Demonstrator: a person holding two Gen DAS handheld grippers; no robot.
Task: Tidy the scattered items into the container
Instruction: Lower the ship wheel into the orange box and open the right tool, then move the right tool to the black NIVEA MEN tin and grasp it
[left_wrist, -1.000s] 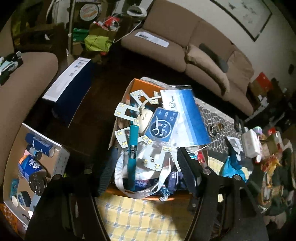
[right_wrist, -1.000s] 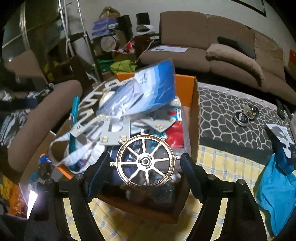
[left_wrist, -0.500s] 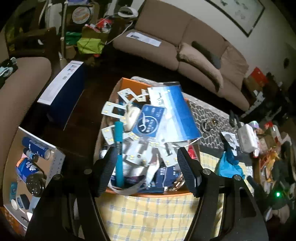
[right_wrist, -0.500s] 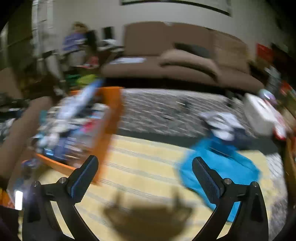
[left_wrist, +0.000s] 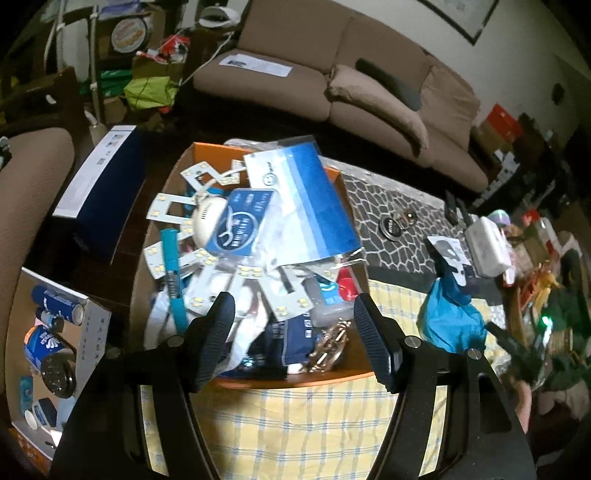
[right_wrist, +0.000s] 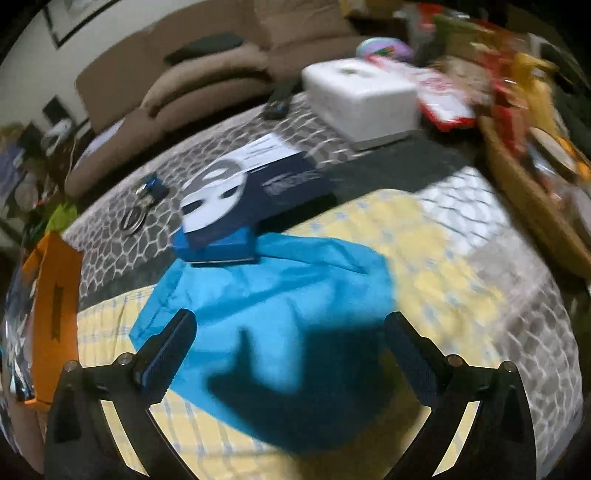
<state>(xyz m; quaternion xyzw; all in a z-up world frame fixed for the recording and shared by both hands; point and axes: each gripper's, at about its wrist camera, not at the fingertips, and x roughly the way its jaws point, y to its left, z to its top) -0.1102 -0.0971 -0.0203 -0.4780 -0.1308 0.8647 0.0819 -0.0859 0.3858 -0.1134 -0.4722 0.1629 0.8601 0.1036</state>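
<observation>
The orange cardboard box (left_wrist: 332, 380) sits on the yellow checked cloth, heaped with LED strips, a teal pen, blue-and-white packets and a gold ship's wheel (left_wrist: 328, 347) at its near edge. My left gripper (left_wrist: 291, 306) hovers over that near edge, open, with nothing between its fingers. My right gripper (right_wrist: 291, 321) is open wide and empty above a crumpled bright blue bag (right_wrist: 280, 295). Just beyond the bag, a navy-and-white box (right_wrist: 251, 188) rests on a smaller blue box (right_wrist: 218, 243). The orange box's side (right_wrist: 51, 295) shows at the far left of the right wrist view.
A round black tin (right_wrist: 133, 218) and keys (right_wrist: 147, 192) lie on the grey pebble-pattern mat. A white box (right_wrist: 362, 96), a remote (right_wrist: 277, 99) and snack packets crowd the far right. A brown sofa (left_wrist: 332, 74) stands behind; an open carton of cans (left_wrist: 48, 332) sits on the floor at left.
My right gripper let go of the gold ship's wheel, which now lies in the orange box, then opened wide and swung right over the blue bag. My left gripper drifted slightly along the box.
</observation>
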